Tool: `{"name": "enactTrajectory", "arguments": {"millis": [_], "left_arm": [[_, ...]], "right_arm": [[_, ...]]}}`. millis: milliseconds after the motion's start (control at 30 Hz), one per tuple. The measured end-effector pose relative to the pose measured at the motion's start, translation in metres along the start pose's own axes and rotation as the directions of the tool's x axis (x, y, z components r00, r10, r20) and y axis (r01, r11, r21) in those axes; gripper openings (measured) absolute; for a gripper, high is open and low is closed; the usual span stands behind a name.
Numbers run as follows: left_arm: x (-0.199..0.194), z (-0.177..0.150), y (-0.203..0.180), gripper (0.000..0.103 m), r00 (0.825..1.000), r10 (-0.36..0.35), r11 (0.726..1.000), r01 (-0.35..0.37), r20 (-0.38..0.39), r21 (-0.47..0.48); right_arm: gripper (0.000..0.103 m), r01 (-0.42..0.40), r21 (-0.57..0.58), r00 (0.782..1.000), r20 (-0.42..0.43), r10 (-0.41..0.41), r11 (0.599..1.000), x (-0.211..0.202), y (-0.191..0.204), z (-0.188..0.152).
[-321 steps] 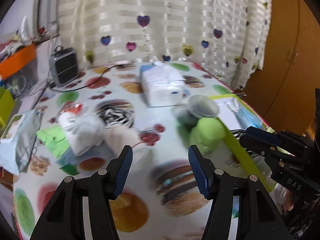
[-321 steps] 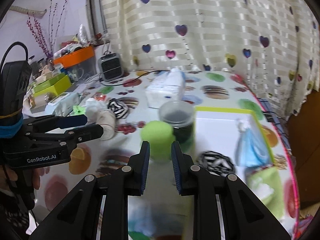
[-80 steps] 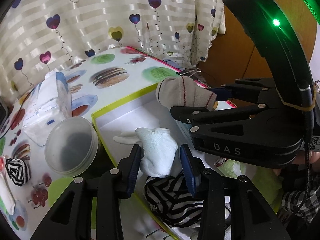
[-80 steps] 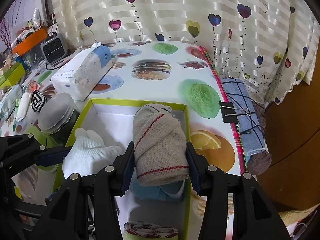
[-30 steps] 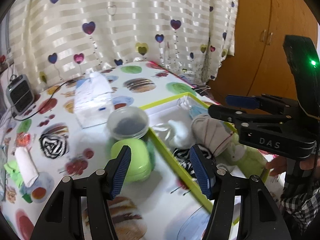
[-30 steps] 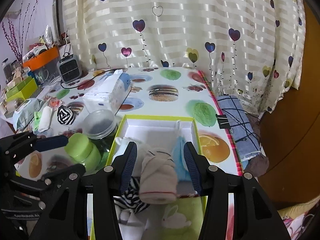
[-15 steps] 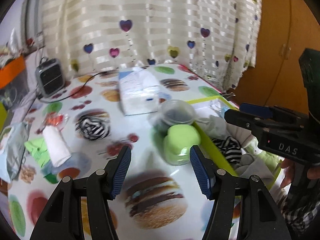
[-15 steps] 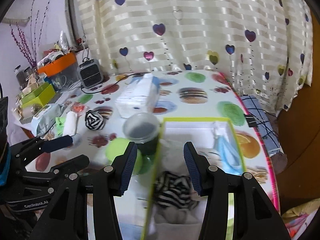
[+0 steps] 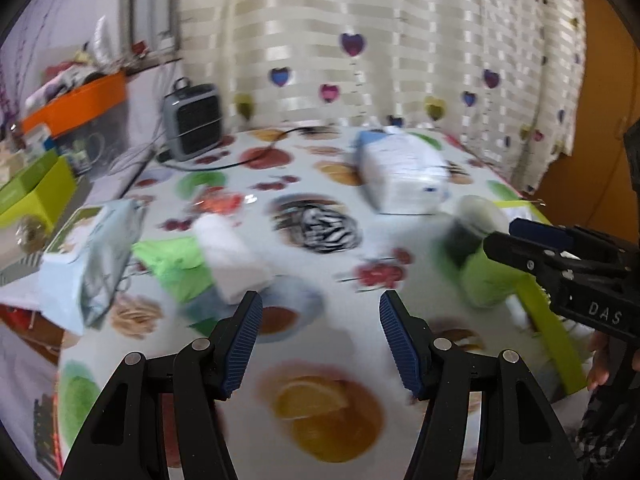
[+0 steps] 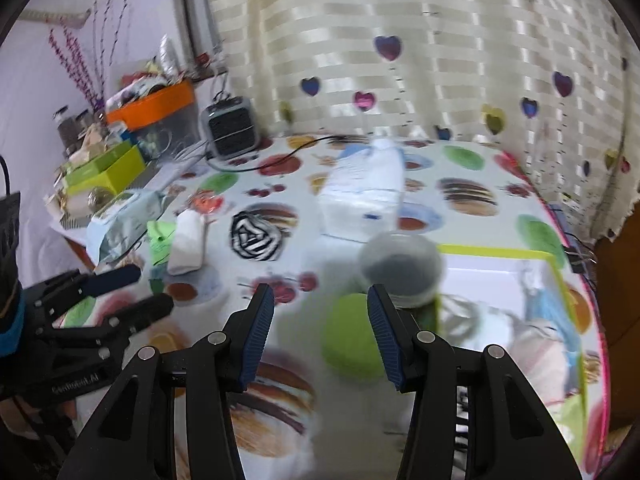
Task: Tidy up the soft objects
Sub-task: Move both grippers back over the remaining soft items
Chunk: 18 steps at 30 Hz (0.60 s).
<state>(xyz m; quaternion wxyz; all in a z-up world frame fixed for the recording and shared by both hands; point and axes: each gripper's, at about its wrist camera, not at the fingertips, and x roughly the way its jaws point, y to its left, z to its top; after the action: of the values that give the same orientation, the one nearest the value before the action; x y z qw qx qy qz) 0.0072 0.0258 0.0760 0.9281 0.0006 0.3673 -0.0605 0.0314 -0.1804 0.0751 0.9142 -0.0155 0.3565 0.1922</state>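
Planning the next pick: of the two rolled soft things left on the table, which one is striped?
The black-and-white roll is striped; the plain white roll lies to its left, beside green paper.

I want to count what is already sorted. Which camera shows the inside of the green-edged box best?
The right wrist view: the green-edged box shows its white floor and blurred soft things inside. In the left wrist view only its near edge shows, behind the right tongs.

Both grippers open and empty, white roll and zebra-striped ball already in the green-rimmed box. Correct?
Not quite. Both the left gripper and right gripper have open, empty jaws, but the white roll and zebra-striped ball lie on the tablecloth, outside the green-rimmed box. The right wrist view shows it.
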Motion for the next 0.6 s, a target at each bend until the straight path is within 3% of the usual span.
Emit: {"name": "enactTrajectory", "arguments": {"millis": [600], "left_arm": [[0.01, -0.008, 0.098, 0.061, 0.996, 0.088, 0.982, -0.092, -0.033, -0.163]], "right_arm": [[0.05, -0.123, -0.142, 0.991, -0.069, 0.114, 0.982, 0.068, 0.068, 0.024]]}}
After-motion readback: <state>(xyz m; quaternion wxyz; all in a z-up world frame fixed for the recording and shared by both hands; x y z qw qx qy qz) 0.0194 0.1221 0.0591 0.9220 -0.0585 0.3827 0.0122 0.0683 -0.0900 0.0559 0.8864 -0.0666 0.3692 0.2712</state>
